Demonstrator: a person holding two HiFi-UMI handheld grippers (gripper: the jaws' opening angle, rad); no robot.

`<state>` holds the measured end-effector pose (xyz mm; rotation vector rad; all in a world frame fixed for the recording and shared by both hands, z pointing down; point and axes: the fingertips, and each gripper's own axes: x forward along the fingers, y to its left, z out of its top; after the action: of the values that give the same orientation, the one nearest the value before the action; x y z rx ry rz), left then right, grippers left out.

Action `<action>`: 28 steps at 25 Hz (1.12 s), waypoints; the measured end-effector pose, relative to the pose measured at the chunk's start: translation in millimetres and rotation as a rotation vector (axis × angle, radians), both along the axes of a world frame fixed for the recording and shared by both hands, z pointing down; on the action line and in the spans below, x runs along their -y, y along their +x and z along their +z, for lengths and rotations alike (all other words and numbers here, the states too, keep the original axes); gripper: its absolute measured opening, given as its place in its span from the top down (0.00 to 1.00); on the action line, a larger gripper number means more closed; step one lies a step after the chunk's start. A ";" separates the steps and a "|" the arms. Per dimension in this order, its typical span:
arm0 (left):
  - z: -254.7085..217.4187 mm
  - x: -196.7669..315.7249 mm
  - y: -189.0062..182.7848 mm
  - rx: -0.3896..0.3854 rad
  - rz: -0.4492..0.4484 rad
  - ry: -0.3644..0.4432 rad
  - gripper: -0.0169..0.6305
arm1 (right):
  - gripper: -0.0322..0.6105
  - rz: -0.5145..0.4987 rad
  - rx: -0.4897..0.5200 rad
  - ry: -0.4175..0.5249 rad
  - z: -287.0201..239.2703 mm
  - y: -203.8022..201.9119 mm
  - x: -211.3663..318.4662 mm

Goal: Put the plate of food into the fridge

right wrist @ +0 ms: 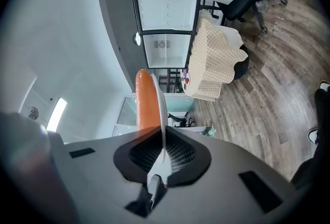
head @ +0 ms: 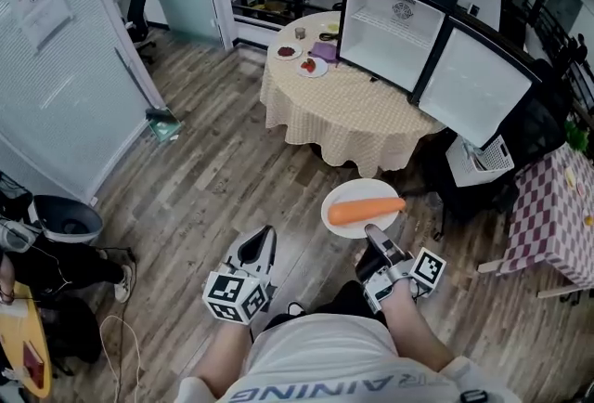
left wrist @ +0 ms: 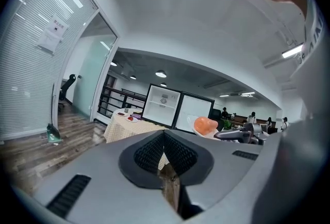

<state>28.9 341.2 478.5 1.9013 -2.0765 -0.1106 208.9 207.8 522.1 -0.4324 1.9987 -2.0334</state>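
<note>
- Head view: right gripper (head: 374, 241) is clamped on the near rim of the white plate (head: 340, 198). The plate is held level over the wood floor (head: 223, 178).
- An orange carrot (head: 367, 210) lies across the plate, left to right.
- The plate sits near of the round table (head: 345, 113) with the checked cloth, well apart from the fridge (head: 394, 28).
- The fridge stands on the far right side of the table with its door (head: 475, 84) swung open and its white inside showing.
- Small dishes (head: 312, 67) with red food sit on the table's far left part.
- Left gripper (head: 261, 245) hangs to the left of the plate, apart from it.
- Left gripper view: left gripper (left wrist: 164, 134) has its ribbed pads (left wrist: 178, 153) closed together, nothing between them.
- Beyond it are the open fridge (left wrist: 163, 106), the table (left wrist: 126, 126), and to the right the carrot (left wrist: 205, 125).
- Right gripper view: right gripper (right wrist: 162, 152) has its jaws pinched on the plate (right wrist: 161, 114), seen edge-on as a thin white line running up from the pads.
- The carrot (right wrist: 146, 103) lies against the plate's left face.
- Far off are the fridge (right wrist: 167, 21) and the table (right wrist: 214, 65).
</note>
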 end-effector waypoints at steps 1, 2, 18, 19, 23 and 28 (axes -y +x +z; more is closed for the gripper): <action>2.6 -0.1 -2.4 -0.007 -0.002 -0.003 0.96 | 0.90 -0.001 -0.003 -0.001 0.4 -2.3 0.3; 5.5 0.6 -4.4 -0.015 -0.003 -0.007 0.96 | 0.90 -0.002 -0.005 -0.002 0.4 -5.0 0.8; 1.4 106.4 -39.6 0.003 -0.014 -0.022 0.96 | 0.90 -0.054 0.035 0.014 -8.8 -56.9 104.1; 0.9 114.1 -40.7 0.005 -0.016 -0.025 0.96 | 0.90 -0.056 0.036 0.013 -8.3 -59.2 112.6; -1.6 144.3 -43.4 0.011 -0.031 -0.036 0.96 | 0.90 -0.072 0.038 0.009 -8.2 -64.9 145.6; -1.6 180.3 -44.1 0.015 -0.067 -0.052 0.96 | 0.90 -0.081 0.026 -0.002 -2.0 -63.1 190.4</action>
<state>-15.2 160.9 476.9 1.8090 -2.1323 -0.0576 145.8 17.4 520.1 -0.3283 2.0310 -2.0773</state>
